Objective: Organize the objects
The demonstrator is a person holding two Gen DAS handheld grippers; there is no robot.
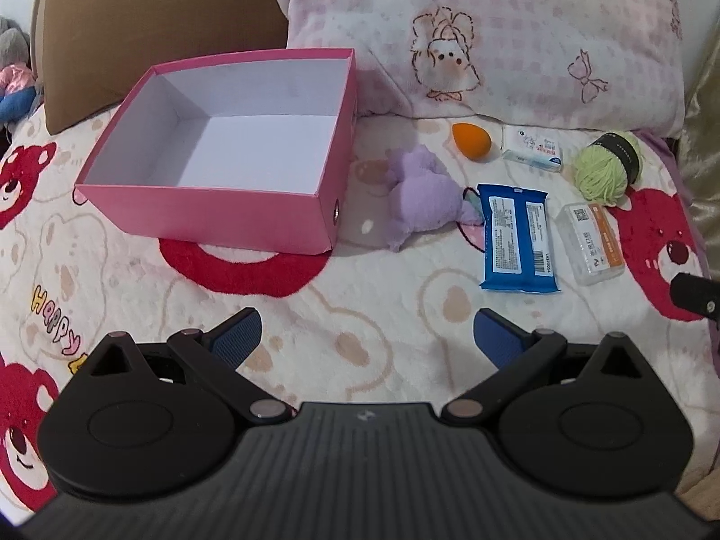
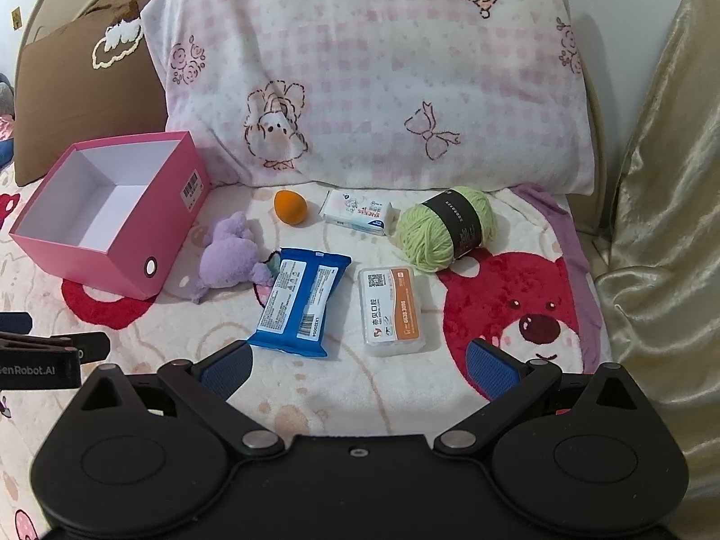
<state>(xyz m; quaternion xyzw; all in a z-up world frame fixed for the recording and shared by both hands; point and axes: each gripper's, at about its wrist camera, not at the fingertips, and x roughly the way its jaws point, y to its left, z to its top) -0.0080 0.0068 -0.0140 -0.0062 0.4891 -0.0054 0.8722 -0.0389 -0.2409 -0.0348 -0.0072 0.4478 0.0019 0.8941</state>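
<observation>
Left gripper (image 1: 366, 337), right gripper (image 2: 360, 366): fingers wide apart, holding nothing.

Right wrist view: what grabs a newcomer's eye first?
The pink box at left, open and empty, on the bear-print blanket. Right of it lie the loose things: a purple plush, orange sponge, tissue pack, green yarn, blue wipes pack and a clear case. The right claw is open and empty in the foreground.
</observation>
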